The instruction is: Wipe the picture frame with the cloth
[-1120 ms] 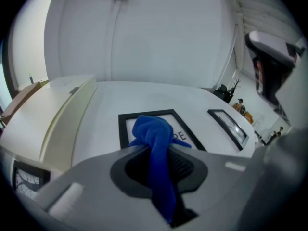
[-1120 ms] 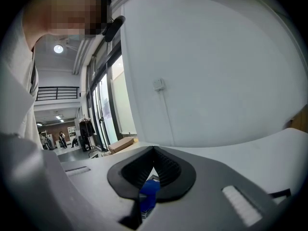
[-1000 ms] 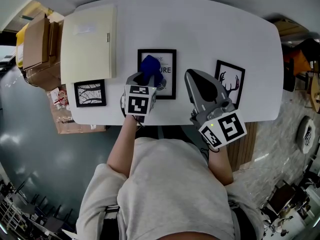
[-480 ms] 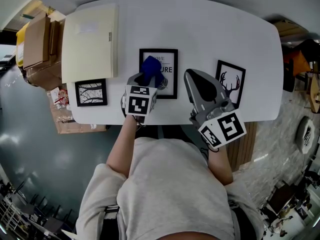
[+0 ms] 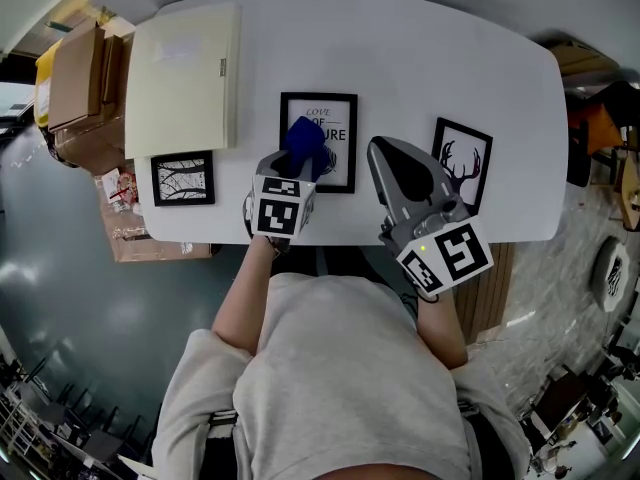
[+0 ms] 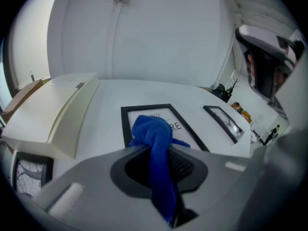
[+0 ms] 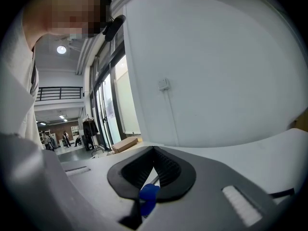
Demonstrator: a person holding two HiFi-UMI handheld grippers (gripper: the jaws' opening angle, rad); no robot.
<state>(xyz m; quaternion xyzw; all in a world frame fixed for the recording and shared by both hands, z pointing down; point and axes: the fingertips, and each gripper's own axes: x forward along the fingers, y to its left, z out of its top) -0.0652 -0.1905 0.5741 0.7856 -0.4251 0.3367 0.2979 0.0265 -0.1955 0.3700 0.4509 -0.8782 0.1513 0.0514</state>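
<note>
In the left gripper view, the left gripper (image 6: 161,150) is seen clamped on the blue cloth (image 6: 153,138). The cloth is bunched over the near left part of the picture frame (image 6: 182,125), which lies flat on the white table (image 6: 103,129). This grip is hidden by the cloth in the head view. Only the head view shows the right gripper (image 5: 390,158) raised between the frame and a deer picture (image 5: 461,162). In its own view the jaws are pressed together and a wall (image 7: 216,71) is faced. Compared with one second ago, the cloth has been drawn slightly nearer to the person, and the right gripper has kept its place.
</note>
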